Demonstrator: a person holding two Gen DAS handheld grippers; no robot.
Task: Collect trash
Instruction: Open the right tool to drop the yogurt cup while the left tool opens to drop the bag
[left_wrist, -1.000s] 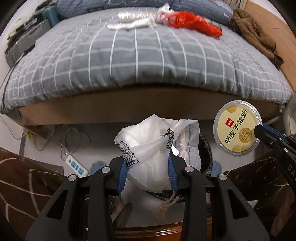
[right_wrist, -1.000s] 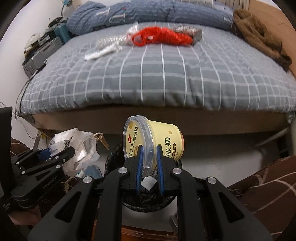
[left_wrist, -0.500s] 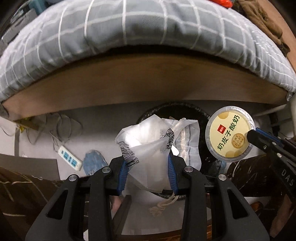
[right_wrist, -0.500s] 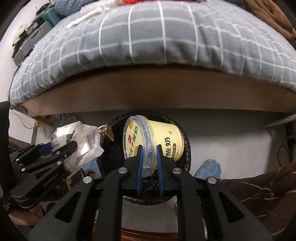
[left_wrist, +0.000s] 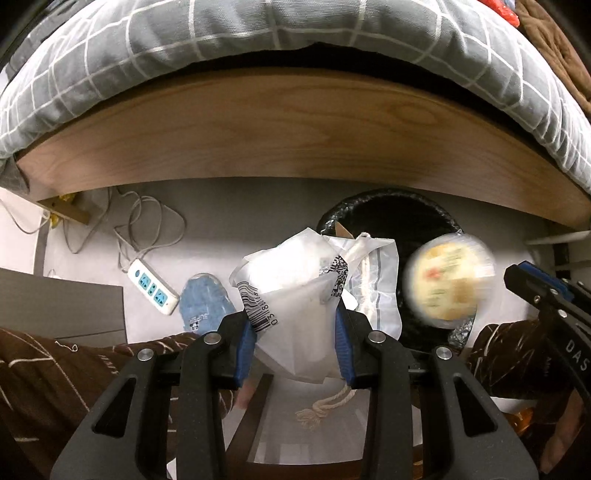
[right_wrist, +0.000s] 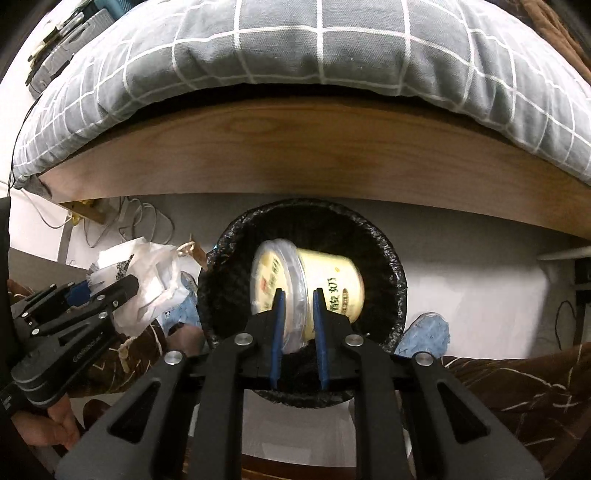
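The right tool (right_wrist: 298, 295) points down over a black-lined trash bin (right_wrist: 391, 269), and its jaws have just been opening: the blue pads now stand spread on either side of the yellow yogurt cup (right_wrist: 317, 280), which lies on its side between and just ahead of them, blurred, inside the bin's mouth, with gaps showing between pads and cup. To that tool's left, the left tool (left_wrist: 295, 332) is pinching a crumpled white plastic bag (left_wrist: 295, 295) between its blue pads, the bag bulging up ahead of the jaws with a barcode label on its near-left side and a knotted cord (left_wrist: 325, 406) hanging below. Seen from the left tool, the bin sits ahead and to the right, partly behind the bag. Farther ahead of both tools runs the wooden bed frame (left_wrist: 295, 129) under a grey checked quilt (right_wrist: 295, 44). Left of the bag, a white power strip (left_wrist: 151, 286) and a blue slipper (left_wrist: 203, 306) lie on the floor.
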